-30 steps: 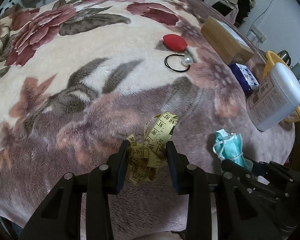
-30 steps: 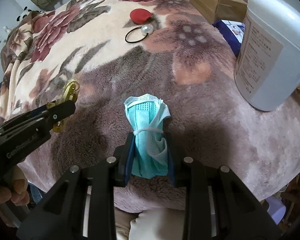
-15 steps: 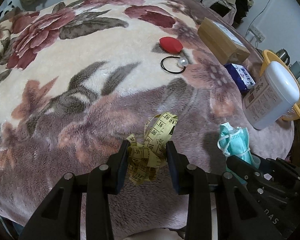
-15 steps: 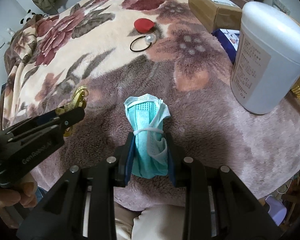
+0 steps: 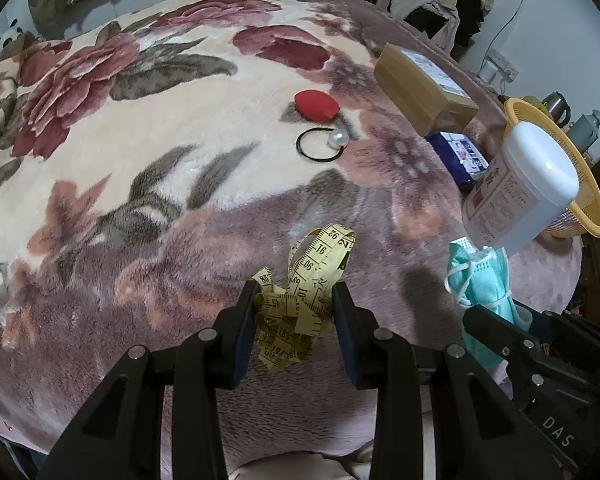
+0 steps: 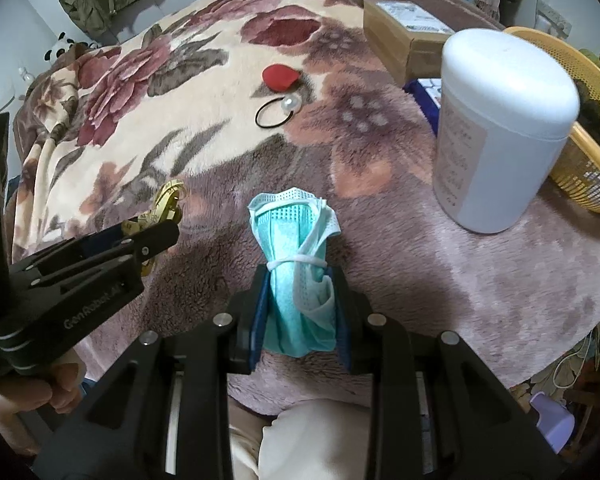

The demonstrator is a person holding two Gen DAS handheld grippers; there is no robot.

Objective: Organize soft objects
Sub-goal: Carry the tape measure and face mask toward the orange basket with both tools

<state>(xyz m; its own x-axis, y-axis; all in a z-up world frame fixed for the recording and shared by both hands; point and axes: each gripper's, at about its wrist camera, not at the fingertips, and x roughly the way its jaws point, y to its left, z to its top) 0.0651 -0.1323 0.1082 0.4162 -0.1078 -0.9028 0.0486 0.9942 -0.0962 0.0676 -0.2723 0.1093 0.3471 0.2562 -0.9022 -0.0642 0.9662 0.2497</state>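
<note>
Both fisheye cameras sit just behind their own tool and look steeply down over its two fingers onto the floral blanket (image 5: 148, 148), from close above. The left view shows the right tool (image 5: 496, 320) at 4 o'clock; the right view shows the left tool (image 6: 156, 236) at 9 o'clock. Both share the red sponge (image 5: 316, 106), hair tie (image 6: 274, 114) and white canister (image 6: 500, 128).

Two black handheld grippers, pretty chunky builds

Left gripper (image 5: 295, 312) and right gripper (image 6: 300, 300) both have matte black angular frames with triangular cutouts, round silver screw heads along the arms, and dark blue pads on the finger insides. White "GenRobot.AI" lettering on the left one's side, "DAS" on the right one's. Person wears cream-coloured trousers (image 6: 300, 440).
</note>
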